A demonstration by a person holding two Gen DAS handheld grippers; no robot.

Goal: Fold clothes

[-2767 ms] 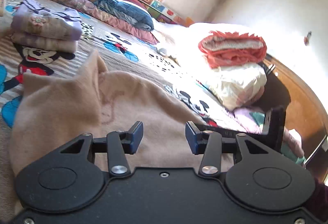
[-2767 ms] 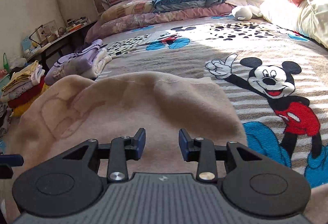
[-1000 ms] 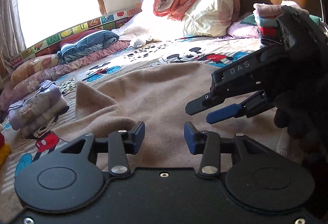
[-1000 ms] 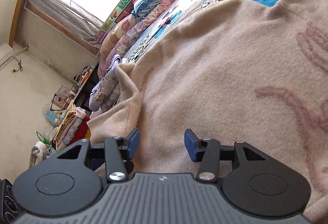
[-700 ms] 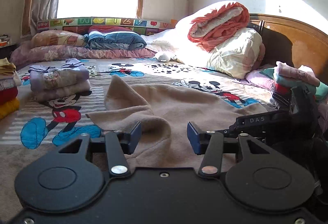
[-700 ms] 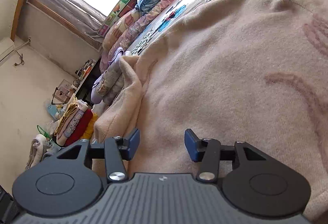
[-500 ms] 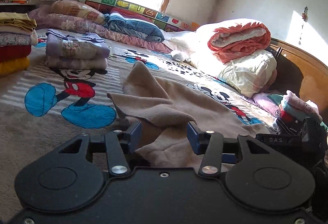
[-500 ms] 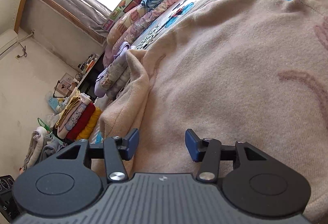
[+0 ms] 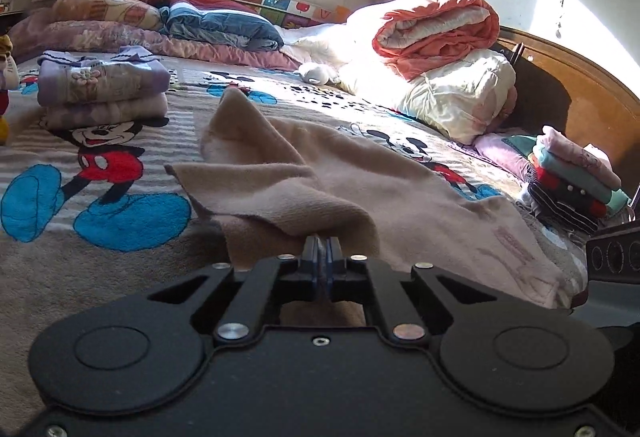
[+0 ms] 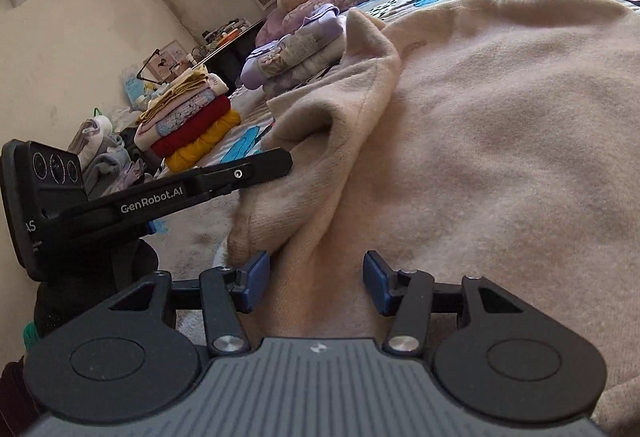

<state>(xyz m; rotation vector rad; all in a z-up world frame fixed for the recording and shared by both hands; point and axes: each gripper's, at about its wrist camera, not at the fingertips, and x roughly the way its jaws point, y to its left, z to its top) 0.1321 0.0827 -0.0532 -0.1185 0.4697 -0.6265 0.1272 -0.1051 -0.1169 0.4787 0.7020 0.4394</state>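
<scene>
A wide bed (image 9: 48,277) under a fuzzy cartoon-mouse blanket carries a beige fleece garment (image 9: 400,197), soft and rumpled, spread across its middle with one edge folded over. Behind it sit two rolled quilts (image 9: 436,33), orange over cream, against a curved wooden headboard (image 9: 580,97). Three folded stacks show: lilac (image 9: 100,89), pink and teal (image 9: 572,177), yellow and red (image 10: 192,121). The left gripper (image 9: 321,257) has its fingers clamped on the garment's folded edge. The right gripper (image 10: 316,281) hovers, fingers apart, over the fleece.
</scene>
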